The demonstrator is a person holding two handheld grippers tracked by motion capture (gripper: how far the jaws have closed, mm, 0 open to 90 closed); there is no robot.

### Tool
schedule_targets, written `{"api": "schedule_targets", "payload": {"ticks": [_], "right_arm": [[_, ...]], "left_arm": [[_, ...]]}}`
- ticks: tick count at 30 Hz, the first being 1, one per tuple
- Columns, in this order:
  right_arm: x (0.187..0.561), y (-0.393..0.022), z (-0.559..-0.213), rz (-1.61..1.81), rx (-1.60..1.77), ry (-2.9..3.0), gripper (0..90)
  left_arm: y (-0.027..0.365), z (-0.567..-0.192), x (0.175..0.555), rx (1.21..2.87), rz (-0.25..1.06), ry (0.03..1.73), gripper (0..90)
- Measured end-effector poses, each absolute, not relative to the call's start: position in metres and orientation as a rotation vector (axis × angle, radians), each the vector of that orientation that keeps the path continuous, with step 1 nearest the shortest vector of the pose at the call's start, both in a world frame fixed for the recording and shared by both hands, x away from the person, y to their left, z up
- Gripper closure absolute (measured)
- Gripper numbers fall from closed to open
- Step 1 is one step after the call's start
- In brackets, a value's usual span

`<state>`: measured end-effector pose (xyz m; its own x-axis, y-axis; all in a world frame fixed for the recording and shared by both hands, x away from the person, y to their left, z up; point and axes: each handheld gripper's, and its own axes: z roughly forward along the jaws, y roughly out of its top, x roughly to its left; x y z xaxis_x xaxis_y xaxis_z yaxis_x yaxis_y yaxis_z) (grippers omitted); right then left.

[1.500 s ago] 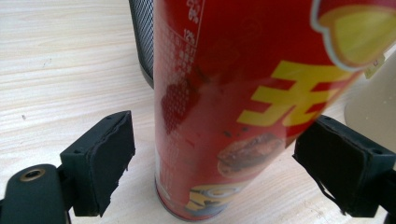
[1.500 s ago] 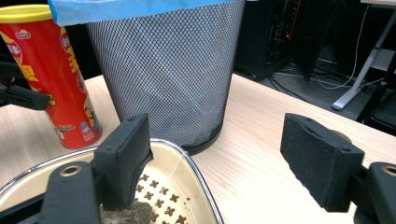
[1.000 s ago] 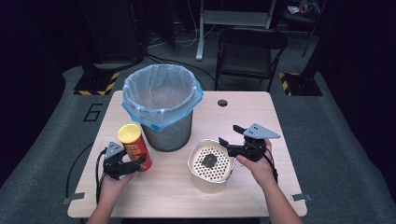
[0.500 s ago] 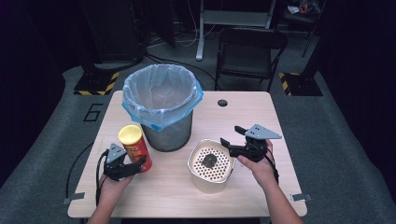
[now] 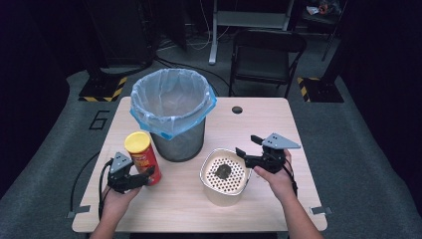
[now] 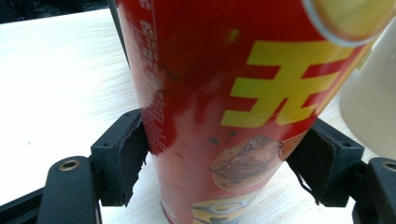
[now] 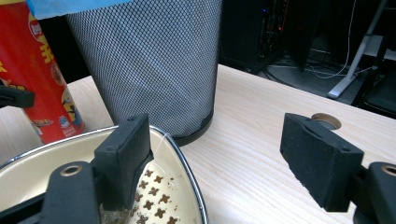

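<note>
The chip can (image 5: 143,157) is standing upright on the table (image 5: 259,124), just beside the mesh bin (image 5: 174,112), and it's being bracketed low down by the left gripper (image 5: 144,175). In the left gripper view the can (image 6: 233,107) is sitting between the two pads (image 6: 128,161); the near pad looks pressed against the can wall, while the far one is right at it, so whether it's really being pinched can't be told for sure. Before anything gets lifted, that squeeze probably wants to be firmed up evenly, since a slick tube held this low is likely to tip or slide if it's being raised fast. A grip a bit higher up, nearer the middle, would likely be steadier. The right gripper (image 5: 247,147) is being held spread wide at the rim of the cream strainer pot (image 5: 206,174): in the right gripper view one pad (image 7: 123,154) is hanging inside the rim (image 7: 187,163) and the other is well outside, with nothing being pinched. If the pot is being steadied or picked up next, the rim should be getting closed on squarely. The bin's blue liner (image 5: 209,107) is sticking out over the edge, so it's worth being cleared on the way over.
</note>
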<state>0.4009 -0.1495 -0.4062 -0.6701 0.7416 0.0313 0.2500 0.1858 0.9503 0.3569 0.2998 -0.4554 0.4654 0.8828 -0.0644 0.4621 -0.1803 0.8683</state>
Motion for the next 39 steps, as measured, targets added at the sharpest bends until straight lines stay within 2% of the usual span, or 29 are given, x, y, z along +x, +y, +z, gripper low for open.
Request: {"api": "schedule_targets", "payload": {"ticks": [13,26,39], "right_arm": [[0.400,-0.151,-0.407,1.493,0.940,2.027,24.0],[0.400,-0.151,-0.409,1.490,0.945,2.028,24.1],[0.402,-0.155,-0.412,1.488,0.961,2.020,24.1]], "left_arm": [[0.310,-0.416,0.350,1.792,0.548,1.158,24.5],[0.311,-0.358,0.341,1.789,0.541,1.179,24.5],[0.311,-0.295,0.342,1.793,0.592,1.161,24.6]]}}
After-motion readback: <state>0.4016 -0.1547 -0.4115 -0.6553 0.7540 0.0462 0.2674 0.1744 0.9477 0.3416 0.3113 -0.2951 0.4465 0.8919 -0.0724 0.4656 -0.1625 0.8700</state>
